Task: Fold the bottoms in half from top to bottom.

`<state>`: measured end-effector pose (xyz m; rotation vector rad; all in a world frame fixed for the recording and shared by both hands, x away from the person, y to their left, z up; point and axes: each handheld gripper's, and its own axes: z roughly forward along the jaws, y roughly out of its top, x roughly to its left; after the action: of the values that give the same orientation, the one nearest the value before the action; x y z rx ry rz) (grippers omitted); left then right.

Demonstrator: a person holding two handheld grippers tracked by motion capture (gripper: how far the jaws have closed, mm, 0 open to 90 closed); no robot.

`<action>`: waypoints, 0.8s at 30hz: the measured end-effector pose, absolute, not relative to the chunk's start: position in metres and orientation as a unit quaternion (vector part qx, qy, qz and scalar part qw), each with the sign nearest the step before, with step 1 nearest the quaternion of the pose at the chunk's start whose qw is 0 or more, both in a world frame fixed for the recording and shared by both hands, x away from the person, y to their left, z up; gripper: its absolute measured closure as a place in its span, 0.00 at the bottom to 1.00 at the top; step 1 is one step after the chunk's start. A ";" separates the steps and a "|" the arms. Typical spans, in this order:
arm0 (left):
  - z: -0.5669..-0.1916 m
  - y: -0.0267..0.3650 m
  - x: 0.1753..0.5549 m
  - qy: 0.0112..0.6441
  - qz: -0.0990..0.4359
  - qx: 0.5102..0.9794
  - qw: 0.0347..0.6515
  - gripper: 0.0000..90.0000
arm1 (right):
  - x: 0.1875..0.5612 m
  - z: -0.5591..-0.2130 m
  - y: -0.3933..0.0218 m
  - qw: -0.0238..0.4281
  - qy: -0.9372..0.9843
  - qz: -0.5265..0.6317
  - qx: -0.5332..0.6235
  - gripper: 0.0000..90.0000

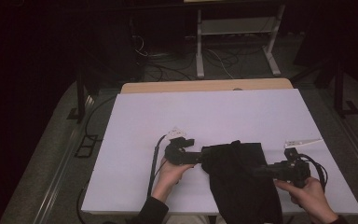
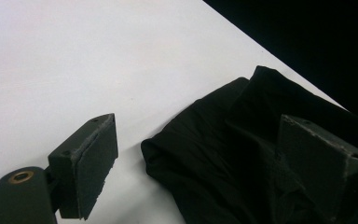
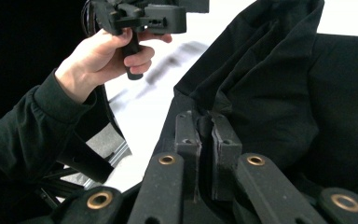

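Note:
A black cloth [image 1: 237,179] lies crumpled on the white table top [image 1: 205,116] near the front, and its lower part hangs over the front edge. My left gripper [image 1: 198,158] is at the cloth's left edge. In the left gripper view it [image 2: 203,161] is open, and a rounded fold of the cloth [image 2: 214,149] lies between its pads without being pressed. My right gripper [image 1: 262,171] reaches into the cloth from the right. In the right gripper view it [image 3: 208,140] is shut on a thin fold of the cloth [image 3: 270,79].
The person's left hand [image 3: 102,58] grips its tool's handle beyond the cloth. A wooden strip [image 1: 205,86] runs along the table's far edge. Behind it stand a white desk frame [image 1: 235,28] and floor cables [image 1: 177,70]. A cable [image 1: 154,163] trails from the left gripper.

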<state>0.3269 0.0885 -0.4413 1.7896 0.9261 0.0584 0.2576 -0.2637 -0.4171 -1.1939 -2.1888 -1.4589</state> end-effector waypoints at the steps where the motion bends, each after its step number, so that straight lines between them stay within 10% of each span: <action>1: -0.442 0.088 0.327 0.388 0.025 0.752 0.533 0.14 | 0.257 -0.418 -0.263 0.129 -0.753 -0.500 -0.409 0.92; 24: -0.444 0.088 0.328 0.393 0.026 0.752 0.528 0.14 | 0.238 -0.425 -0.263 0.181 -0.793 -0.454 -0.363 0.91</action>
<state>0.3279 0.0875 -0.4440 1.7979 0.9390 0.0611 0.2384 -0.2634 -0.4251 -1.0260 -2.2410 -1.2809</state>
